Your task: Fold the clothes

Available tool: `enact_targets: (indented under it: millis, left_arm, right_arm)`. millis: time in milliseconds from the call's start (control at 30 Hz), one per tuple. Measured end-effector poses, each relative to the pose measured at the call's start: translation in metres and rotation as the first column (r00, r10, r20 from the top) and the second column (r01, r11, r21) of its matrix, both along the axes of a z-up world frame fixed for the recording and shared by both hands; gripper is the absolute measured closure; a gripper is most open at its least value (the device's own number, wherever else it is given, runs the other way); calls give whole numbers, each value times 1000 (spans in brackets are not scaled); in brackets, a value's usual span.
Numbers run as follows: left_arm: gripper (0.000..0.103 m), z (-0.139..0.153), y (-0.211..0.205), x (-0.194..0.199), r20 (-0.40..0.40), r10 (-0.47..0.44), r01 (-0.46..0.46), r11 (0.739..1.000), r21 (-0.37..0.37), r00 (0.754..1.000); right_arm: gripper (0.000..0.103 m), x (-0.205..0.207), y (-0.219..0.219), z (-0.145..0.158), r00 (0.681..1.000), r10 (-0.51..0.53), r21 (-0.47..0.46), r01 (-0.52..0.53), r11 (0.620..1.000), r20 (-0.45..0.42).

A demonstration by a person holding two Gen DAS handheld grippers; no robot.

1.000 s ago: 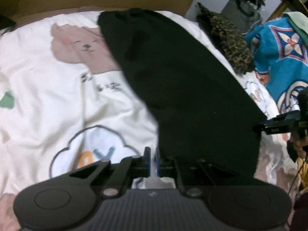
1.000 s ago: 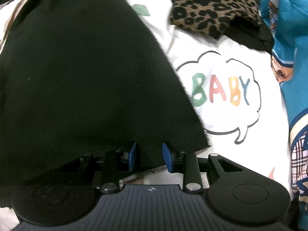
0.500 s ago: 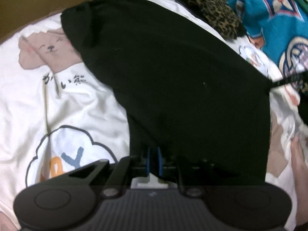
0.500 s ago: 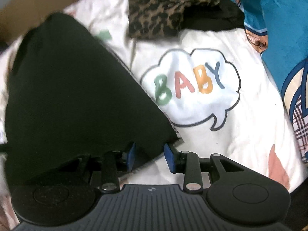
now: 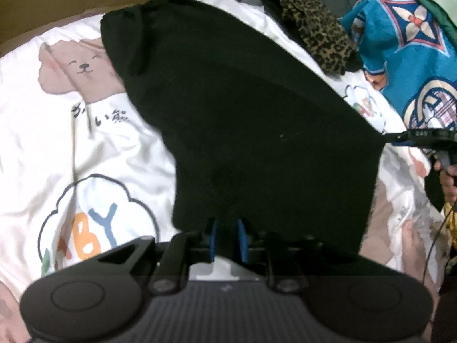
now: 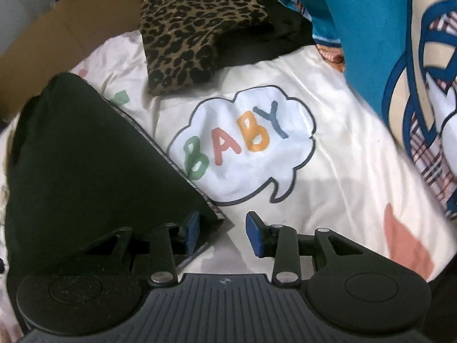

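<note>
While both claws sit at the near hem, I see the black garment spread across the white printed sheet, broad at the hem nearest me and narrowing toward a bunched far end by the bear print. Its surface is matte, dark and mostly flat, with one soft crease near the far end.

At the left corner of the hem, my left gripper has its blue pads a narrow gap apart and opening; dark cloth lies between them, but I cannot tell whether the pads press on it.

At the right corner, my right gripper stands moderately wide and opening. The garment's corner lies against the left pad only, showing a pale woven edge; the right pad is clear of it, over bare sheet beside the "BABY" cloud.

Farther right lie a leopard-print piece and a blue patterned cloth.
</note>
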State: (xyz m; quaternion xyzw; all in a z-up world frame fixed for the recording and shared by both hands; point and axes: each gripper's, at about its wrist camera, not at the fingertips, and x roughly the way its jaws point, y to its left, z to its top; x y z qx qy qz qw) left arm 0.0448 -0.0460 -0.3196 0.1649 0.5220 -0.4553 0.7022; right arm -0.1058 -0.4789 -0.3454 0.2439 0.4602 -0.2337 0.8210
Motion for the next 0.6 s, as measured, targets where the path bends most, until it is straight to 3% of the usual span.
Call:
enact_targets:
  millis: [200, 267, 367, 600]
  left_arm:
    - [82, 1, -10, -6, -16, -32, 32, 999, 4, 999]
    - [82, -3, -12, -9, -17, -41, 42, 999, 19, 999]
    - [82, -11, -13, -11, -37, -52, 54, 998, 40, 998]
    - [80, -34, -16, -18, -77, -53, 59, 995, 81, 996]
  right_arm:
    - [63, 3, 5, -6, 1000, 19, 5, -19, 1000, 19]
    - [81, 3, 5, -8, 1000, 17, 5, -17, 1000, 14]
    - [92, 2, 3, -10, 1000, 10, 16, -10, 1000, 12]
    - [96, 3, 3, -11, 999, 29, -12, -29, 1000, -14]
